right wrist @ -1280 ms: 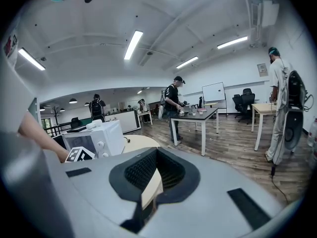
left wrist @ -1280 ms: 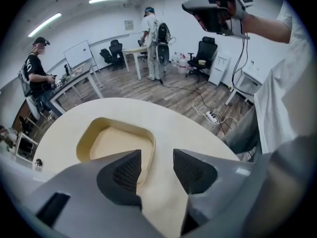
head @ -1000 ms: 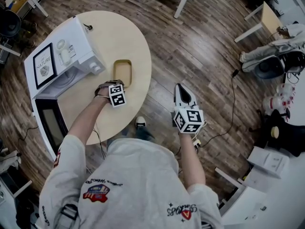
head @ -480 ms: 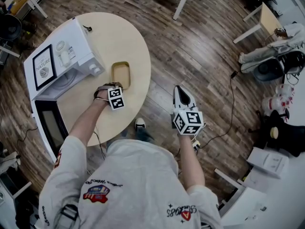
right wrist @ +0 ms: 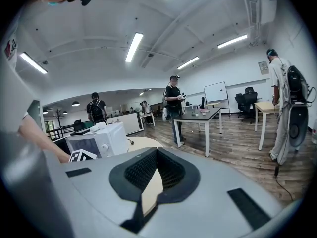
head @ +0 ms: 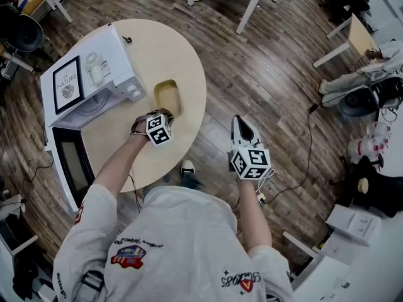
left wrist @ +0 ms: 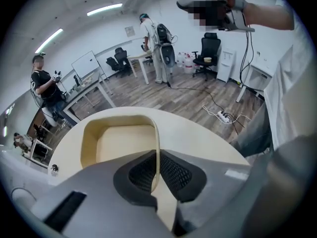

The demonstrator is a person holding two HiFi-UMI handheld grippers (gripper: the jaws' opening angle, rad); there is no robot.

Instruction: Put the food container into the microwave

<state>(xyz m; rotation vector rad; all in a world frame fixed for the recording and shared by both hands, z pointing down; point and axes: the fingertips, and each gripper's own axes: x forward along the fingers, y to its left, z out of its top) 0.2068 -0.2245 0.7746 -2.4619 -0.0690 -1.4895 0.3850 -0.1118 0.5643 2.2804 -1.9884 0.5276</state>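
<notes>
On the table (head: 182, 55), in the head view, the container (head: 167, 97) sits just beside the microwave (head: 94, 74). The microwave's door (head: 70, 165) stands open, so we judge the cavity ready for loading. The left hand-held gripper (head: 164, 114) meets the container's near end. The right hand-held gripper (head: 238, 121) hangs over the floor, well apart from the table and clear of the work.

In the left gripper view, the left hand-held gripper (left wrist: 157, 170) pinches the near end of one side wall of the container (left wrist: 119, 143). The thin wall runs straight in between the pads. We judge this edge grip suited to an open, empty tray that has no handle. The container appears to rest on the table (left wrist: 198, 133).

In the right gripper view, the right hand-held gripper (right wrist: 156, 157) is pressed together and holds nothing. Only the table (right wrist: 148, 192) shows through the slit below its tips. The microwave (right wrist: 96, 139) stands to the left.
</notes>
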